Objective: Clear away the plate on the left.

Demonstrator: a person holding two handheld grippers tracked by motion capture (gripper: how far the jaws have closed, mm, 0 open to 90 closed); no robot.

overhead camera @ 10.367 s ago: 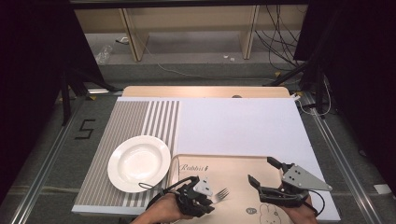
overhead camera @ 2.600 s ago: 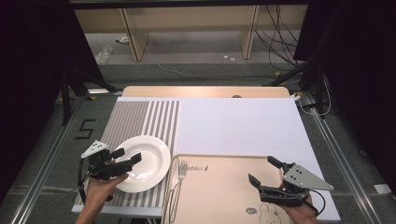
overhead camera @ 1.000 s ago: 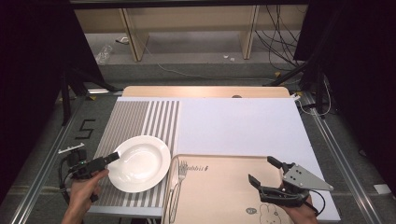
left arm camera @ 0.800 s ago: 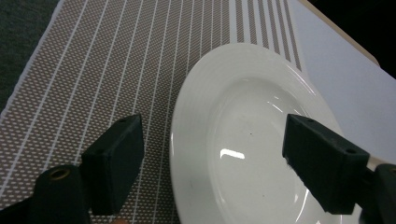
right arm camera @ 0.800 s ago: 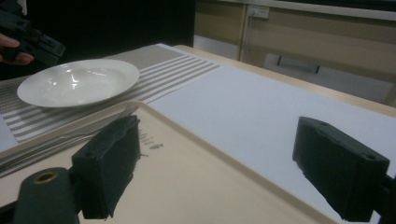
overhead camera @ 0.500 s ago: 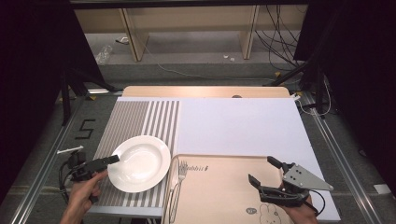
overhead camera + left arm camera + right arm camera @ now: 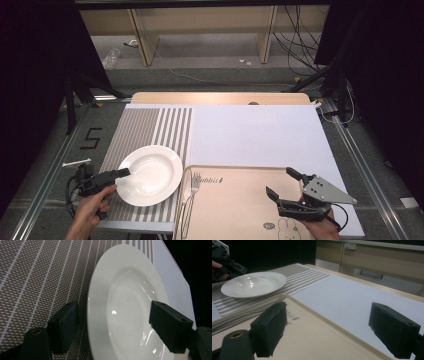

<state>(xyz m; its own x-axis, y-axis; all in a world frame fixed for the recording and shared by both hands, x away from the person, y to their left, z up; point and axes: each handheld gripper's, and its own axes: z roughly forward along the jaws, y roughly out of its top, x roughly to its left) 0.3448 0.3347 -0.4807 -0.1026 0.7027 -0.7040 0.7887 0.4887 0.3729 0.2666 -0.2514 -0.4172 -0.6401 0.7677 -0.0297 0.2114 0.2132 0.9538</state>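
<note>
The white plate (image 7: 150, 174) lies empty on the striped mat (image 7: 145, 131) at the near left of the worktop (image 7: 260, 131). The left tool (image 7: 123, 173) straddles the plate's left rim: one jaw over the bowl, one outside above the mat. Its jaws stand apart, have just been closing slightly, and do not press on the rim. To the right, the beige tray (image 7: 240, 200) carries a fork (image 7: 191, 192) along its left edge. The tray bears the printed word "Rabbit" and a rabbit drawing. The right tool (image 7: 282, 190) hovers over the tray's near right part, jaws apart and empty.
</note>
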